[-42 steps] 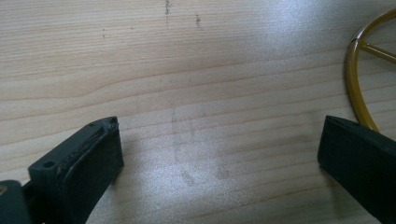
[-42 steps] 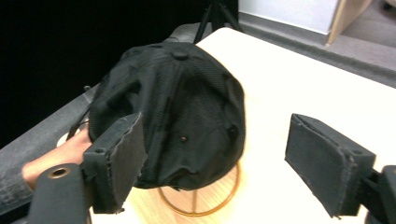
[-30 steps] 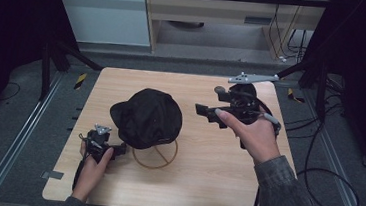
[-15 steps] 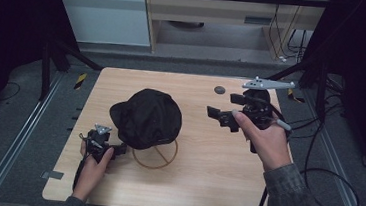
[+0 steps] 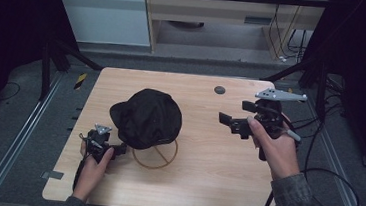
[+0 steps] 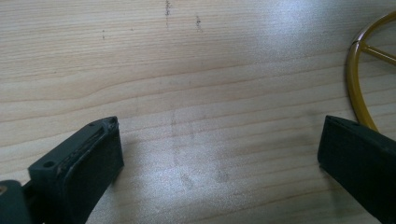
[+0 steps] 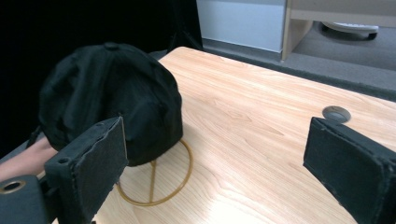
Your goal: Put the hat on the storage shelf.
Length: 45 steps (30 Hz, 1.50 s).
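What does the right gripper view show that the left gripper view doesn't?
Right gripper view alone: the black cap perched on its stand, the round grey grommet set in the tabletop, and the floor and cabinet beyond the far edge. Left gripper view alone: a close look at bare wood grain between its wide-open jaws. Both: the wooden table, part of the yellow ring base of the stand, and each gripper's own black jaws spread apart with nothing between them.
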Available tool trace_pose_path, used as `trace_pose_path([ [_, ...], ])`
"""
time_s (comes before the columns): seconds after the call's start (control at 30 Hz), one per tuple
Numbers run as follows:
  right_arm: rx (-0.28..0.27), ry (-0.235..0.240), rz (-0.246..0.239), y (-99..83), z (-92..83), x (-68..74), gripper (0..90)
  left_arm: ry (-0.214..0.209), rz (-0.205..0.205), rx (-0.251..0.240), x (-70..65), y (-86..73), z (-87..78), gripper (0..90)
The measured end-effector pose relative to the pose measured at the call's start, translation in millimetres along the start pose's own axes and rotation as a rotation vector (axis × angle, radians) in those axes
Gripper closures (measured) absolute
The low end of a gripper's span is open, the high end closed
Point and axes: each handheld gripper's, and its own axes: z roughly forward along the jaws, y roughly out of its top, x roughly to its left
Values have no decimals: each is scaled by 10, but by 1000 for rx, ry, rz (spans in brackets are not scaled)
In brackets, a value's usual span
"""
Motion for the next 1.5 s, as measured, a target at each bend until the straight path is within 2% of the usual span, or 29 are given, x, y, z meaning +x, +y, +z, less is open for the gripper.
trace_pose_path([
  [0.3,-12,-39,31,-136,-75,-160,61,0,0,0,0,0,0,0],
  [0.6,-23,-61,48,-220,-146,-239,59,0,0,0,0,0,0,0],
  [0.93,-20,-143,69,-438,-164,-391,60,0,0,0,0,0,0,0],
  [1.2,10,-181,85,-657,-81,-478,61,0,0,-1,-2,-3,-2,0],
  [1.5,59,-174,85,-926,99,-485,60,0,-1,0,-3,-4,-4,0],
])
